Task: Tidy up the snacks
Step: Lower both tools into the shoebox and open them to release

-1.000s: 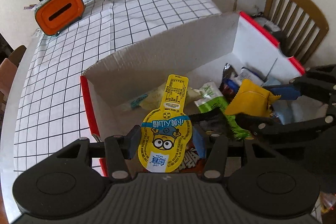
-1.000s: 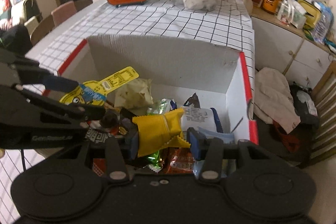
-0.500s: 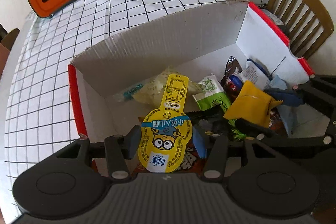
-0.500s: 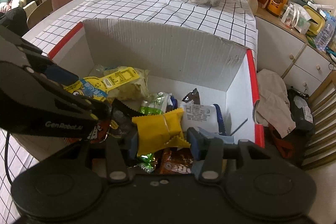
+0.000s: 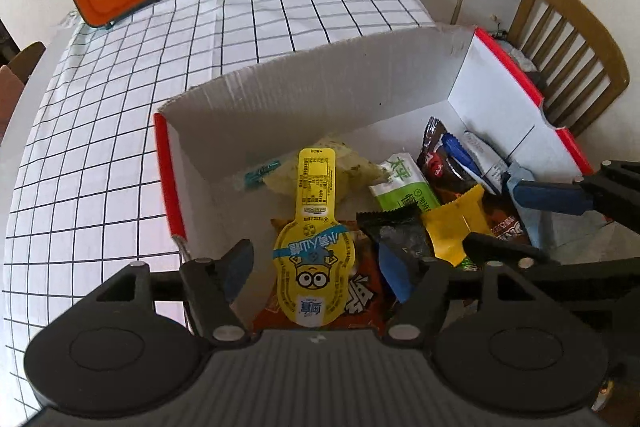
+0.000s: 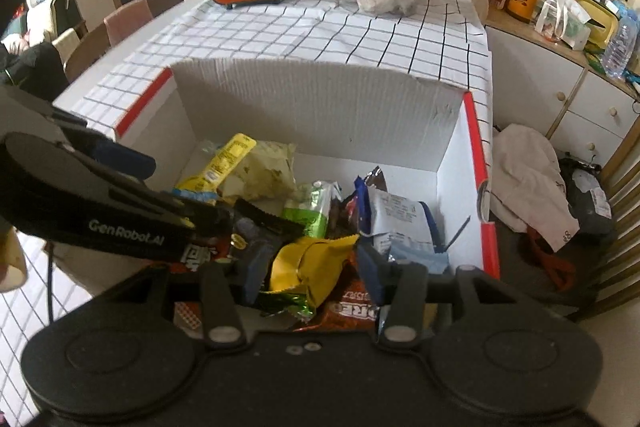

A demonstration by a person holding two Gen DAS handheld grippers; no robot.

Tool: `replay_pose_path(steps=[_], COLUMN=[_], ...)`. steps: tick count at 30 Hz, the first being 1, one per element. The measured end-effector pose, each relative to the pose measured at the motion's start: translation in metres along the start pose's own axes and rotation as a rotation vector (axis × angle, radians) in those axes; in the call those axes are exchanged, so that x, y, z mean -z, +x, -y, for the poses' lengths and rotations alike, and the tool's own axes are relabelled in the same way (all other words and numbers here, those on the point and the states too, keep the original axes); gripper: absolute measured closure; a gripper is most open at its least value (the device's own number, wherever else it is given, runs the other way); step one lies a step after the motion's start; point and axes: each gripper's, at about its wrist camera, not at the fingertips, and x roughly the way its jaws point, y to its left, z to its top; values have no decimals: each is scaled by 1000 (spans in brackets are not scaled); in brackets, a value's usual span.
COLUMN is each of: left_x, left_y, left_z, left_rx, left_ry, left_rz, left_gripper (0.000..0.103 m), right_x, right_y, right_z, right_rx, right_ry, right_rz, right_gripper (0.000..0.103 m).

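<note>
A white cardboard box [image 5: 320, 99] fills mid-frame. Low in the frame, the left gripper [image 5: 320, 273] is opening, pads clear of the yellow cartoon pouch [image 5: 316, 255], whose long axis points away. The right gripper [image 6: 308, 269] is opening around a crumpled yellow packet [image 6: 308, 263]; contact is unclear.

Soft daylight is filling the room, washing the checked cloth on the worktop [image 5: 248, 39] nearly white in the left wrist view, while the right wrist view is looking dimmer and warmer. Both fisheye lenses are bending straight edges and darkening the corners. The cardboard box [image 6: 320, 115] is shading its own inside, and the right view is looking slightly smeared.
</note>
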Motion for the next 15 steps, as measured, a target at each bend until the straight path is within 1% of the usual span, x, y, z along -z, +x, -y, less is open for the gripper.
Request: replay_pose_path(steps=[1, 5, 8, 11, 15], left_x=[1, 6, 9, 12, 17], left_y=[-2, -15, -27, -39, -57], left_z=[-1, -2, -3, -4, -4], left_rx=[4, 9, 14, 26, 37], left_ry=[-4, -6, -9, -21, -26], left_rz=[6, 45, 75, 101, 148], left_gripper=[33, 30, 28, 28, 27], right_x=[1, 2, 4, 6, 7], right_y=[-3, -17, -27, -38, -52], right_z=[1, 5, 7, 9, 7], right_rx=[-3, -7, -14, -16, -32], right_ry=[7, 47, 67, 88, 105], right_rz=[7, 43, 64, 93, 129], right_gripper=[52, 42, 40, 25, 22])
